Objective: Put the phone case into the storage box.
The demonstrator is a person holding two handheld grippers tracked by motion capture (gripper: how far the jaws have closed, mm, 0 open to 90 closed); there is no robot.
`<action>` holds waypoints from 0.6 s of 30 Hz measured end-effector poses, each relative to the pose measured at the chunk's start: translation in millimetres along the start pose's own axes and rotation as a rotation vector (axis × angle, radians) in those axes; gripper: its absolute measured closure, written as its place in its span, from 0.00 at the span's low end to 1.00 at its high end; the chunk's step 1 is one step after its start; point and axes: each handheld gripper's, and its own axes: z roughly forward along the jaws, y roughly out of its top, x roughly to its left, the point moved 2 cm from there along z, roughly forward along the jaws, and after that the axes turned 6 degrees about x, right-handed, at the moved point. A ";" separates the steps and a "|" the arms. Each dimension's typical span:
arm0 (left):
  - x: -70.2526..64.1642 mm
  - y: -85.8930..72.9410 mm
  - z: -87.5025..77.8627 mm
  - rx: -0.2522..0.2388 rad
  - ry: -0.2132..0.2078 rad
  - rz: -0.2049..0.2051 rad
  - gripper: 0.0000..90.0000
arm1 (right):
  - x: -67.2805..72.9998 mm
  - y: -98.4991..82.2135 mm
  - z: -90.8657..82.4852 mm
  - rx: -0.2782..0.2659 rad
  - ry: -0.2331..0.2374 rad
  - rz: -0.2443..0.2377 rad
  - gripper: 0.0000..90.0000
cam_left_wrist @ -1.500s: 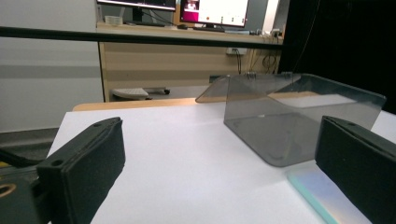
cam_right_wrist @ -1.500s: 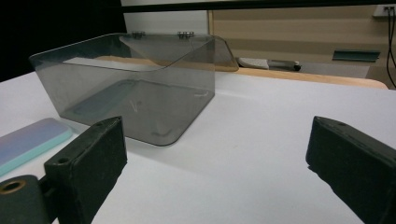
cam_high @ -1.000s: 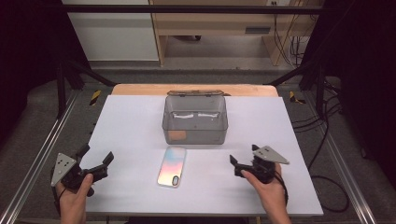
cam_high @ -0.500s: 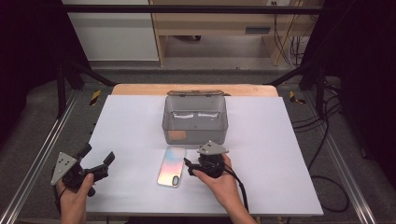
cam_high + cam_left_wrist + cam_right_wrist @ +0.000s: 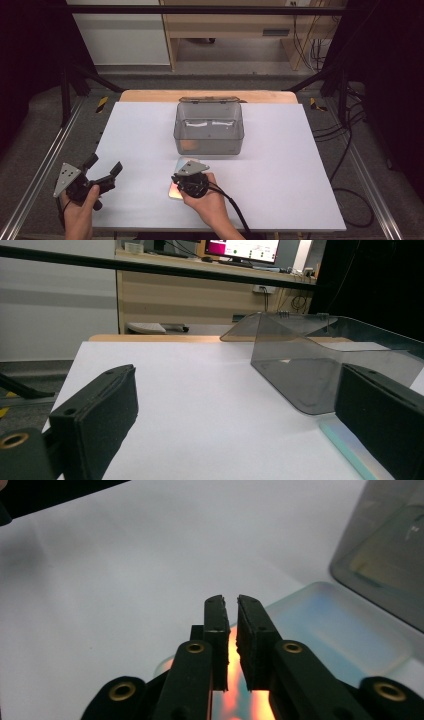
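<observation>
Right hand-held gripper point(image 5: 229, 602), jaws just closed with nothing between them, over phone point(image 5: 330, 630) before clear box point(image 5: 209, 128); left point(image 5: 105, 172) open; next likely pushing the phone.

The right hand-held gripper point(image 5: 186, 181) hides most of the phone point(image 5: 173, 192).

Black tongs point(image 5: 230, 602), brass rivets, padded jaws

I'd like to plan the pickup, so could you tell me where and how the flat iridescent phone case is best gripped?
Probably across a long edge. The phone case lies flat on the table, so the jaws would need to come from above and pinch its thin rim. The end nearest the grey box looks cramped.
</observation>
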 end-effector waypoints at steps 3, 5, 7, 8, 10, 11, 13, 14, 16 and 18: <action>0.1 0.0 0.2 0.001 0.001 0.001 0.05 | 7.8 -0.3 8.4 0.019 0.011 -0.008 0.97; 0.0 -0.1 0.3 0.001 0.002 0.003 0.05 | 10.1 -0.1 11.3 0.022 0.014 -0.016 0.98; -0.3 -0.1 0.6 0.001 0.000 0.004 0.05 | 15.1 0.2 17.2 0.039 0.018 -0.022 0.98; -0.4 -0.1 0.7 0.000 -0.002 0.006 0.04 | 17.6 0.4 20.1 0.048 0.021 -0.029 0.98; -1.0 0.1 0.7 -0.001 -0.004 0.010 0.04 | 22.6 0.7 26.3 0.072 0.019 -0.042 0.99; -1.7 0.2 0.7 -0.001 -0.007 0.021 0.04 | 25.0 0.6 30.4 0.096 0.009 -0.048 0.99; -2.1 0.2 0.7 0.000 -0.010 0.025 0.04 | 26.3 0.3 33.2 0.116 0.001 -0.054 1.00; -2.5 0.2 0.7 0.000 -0.012 0.027 0.04 | 26.3 0.3 33.2 0.116 0.001 -0.054 1.00; -2.7 0.2 0.8 0.002 -0.015 0.033 0.04 | 26.7 -1.0 33.2 0.135 -0.009 -0.061 1.00; -3.1 -0.4 1.8 0.010 -0.021 0.034 0.04 | 26.4 -1.2 30.7 0.149 -0.012 -0.060 1.00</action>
